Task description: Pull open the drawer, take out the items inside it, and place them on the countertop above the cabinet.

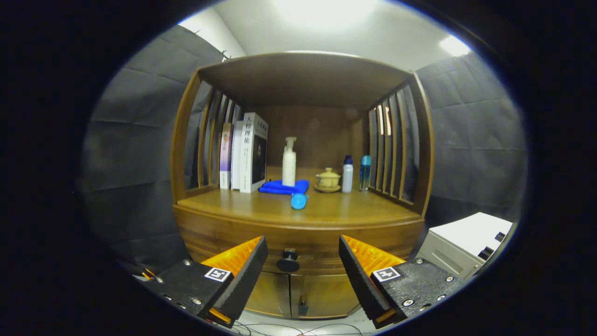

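I am at the opening step: the drawer point(298, 240) looks closed, its front flush under the counter point(326, 212), and my tool point(303, 261) has nothing in it, its two fingers spread wide with the black drawer knob point(288, 261) lying between them but a little beyond their tips, touching neither. The items I am meant to fetch are inside that drawer, so I cannot see them yet. The next move, as I judge it, is to push forward until the knob sits squarely between the pads, close on it, and draw straight back; the knob is small and round, so a grip that is off-centre could slip off. Above the knob, the counter already carries a good deal: a row of books point(245, 151) standing to the knob's upper left, a blue cloth point(280, 187) with a white pump bottle point(289, 163) on or just behind it, a blue cylinder point(299, 201) lying nearest the counter's front edge, a small lidded cup point(328, 179) on a saucer, and two slim bottles point(355, 173) to the upper right. I will need to set things down on the bare wood in front, clear of that cylinder. Below the knob are two cabinet doors point(298, 291), and a white box point(466, 245) stands to its right, beside the cabinet, well out of my pulling path.
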Demonstrator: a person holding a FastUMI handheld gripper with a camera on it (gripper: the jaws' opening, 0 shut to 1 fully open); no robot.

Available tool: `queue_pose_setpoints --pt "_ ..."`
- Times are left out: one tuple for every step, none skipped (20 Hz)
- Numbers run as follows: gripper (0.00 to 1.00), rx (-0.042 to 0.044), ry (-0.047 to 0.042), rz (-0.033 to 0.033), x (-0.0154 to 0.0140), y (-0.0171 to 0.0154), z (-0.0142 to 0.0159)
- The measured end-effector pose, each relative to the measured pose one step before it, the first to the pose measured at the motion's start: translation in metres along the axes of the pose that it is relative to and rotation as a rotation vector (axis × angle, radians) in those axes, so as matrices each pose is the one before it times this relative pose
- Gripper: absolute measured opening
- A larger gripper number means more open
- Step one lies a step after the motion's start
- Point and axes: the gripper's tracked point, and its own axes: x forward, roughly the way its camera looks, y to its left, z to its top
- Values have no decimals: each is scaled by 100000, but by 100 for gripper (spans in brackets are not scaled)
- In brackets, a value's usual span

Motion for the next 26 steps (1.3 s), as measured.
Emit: queue_pose_setpoints --pt "95 -932 -2340 -1823 -371 -718 1978" --pt "95 -1908 -1882 -2613 -369 -1150 1878" --pt "95 -2042 -1333 -2018 -188 -1086 1845" --pt "95 -1355 -2543 -355 -187 -545 1900" --pt "95 -731 -3268 656 -31 -403 2115" --pt "95 -1269 -2657 412 23 -453 1691" --pt "95 -2807 -1895 -1540 -66 -791 1393" --pt "95 -3469 -1189 -1814 -98 -940 1153" --pt "95 -3448 -120 -775 115 -528 821" --pt "95 -2527 461 -305 189 -209 544" --pt "95 -1557 910 78 286 -218 452" --pt "95 -1891 601 307 444 -204 371" --pt "95 -1330 1805 -30 324 -319 -62" --pt "95 -255 1706 -80 335 -173 -298" --pt "95 965 2409 -52 197 -188 -566" --pt "95 2905 2683 -622 110 -277 -630" --pt "95 4885 1316 -618 29 -167 -442" --pt "95 5777 348 -215 33 -84 -157" --pt "95 4927 -520 432 -75 88 -102" --pt "95 4066 242 -1554 300 -546 -203" --pt "95 2802 1342 -80 -23 -114 -236" --pt "95 2024 94 1509 -87 494 132" --pt "95 852 -193 882 143 266 179" --pt "95 -225 -386 -483 133 -312 13" --pt "95 -729 4 -1165 101 -271 -23" --pt "95 -438 -29 -400 72 64 -112"
